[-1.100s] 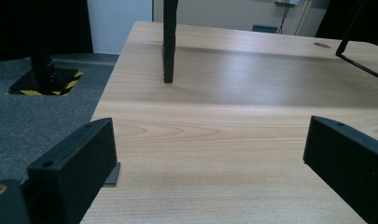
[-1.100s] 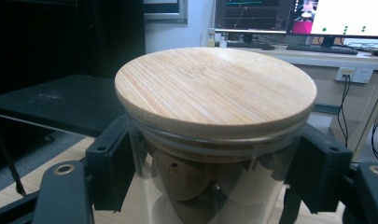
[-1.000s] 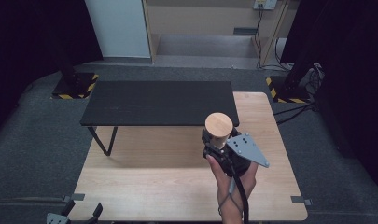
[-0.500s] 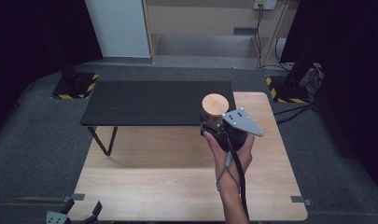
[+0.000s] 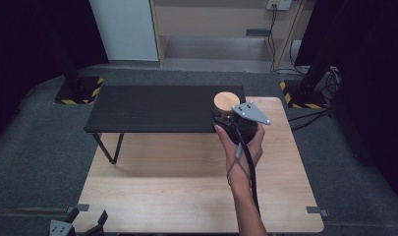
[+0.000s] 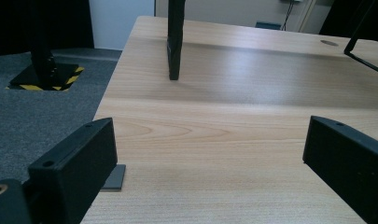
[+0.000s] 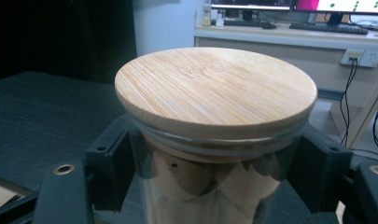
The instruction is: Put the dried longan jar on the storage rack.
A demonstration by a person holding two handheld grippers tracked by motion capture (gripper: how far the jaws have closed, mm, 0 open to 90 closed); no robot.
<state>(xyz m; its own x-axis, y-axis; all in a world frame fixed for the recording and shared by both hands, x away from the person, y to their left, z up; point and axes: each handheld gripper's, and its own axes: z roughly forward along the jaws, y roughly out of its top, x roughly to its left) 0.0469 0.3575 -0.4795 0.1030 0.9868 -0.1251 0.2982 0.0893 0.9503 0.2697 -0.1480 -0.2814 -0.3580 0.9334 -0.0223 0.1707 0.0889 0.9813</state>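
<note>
A glass jar (image 5: 226,102) with a round bamboo lid (image 7: 214,93) and pale rounded pieces inside is held by my right gripper (image 5: 226,117), whose jaws are shut on the jar's sides just under the lid. In the high view the jar is at the right end of the low black table (image 5: 157,108); I cannot tell whether it touches the top. A person's hand (image 5: 241,147) grasps this gripper. My left gripper (image 5: 78,223) lies at the wooden table's near left corner, open, with bare wood between its jaws (image 6: 210,140).
The black table stands on thin legs (image 6: 175,42) over the far part of the light wooden table (image 5: 186,187). Grey carpet surrounds both. Stands with yellow-black bases (image 5: 78,91) and cables (image 5: 309,118) are beyond the tables' corners.
My right gripper has carried the jar away from the person, from over the wooden table to the right end of the black table. The left gripper has not moved.
</note>
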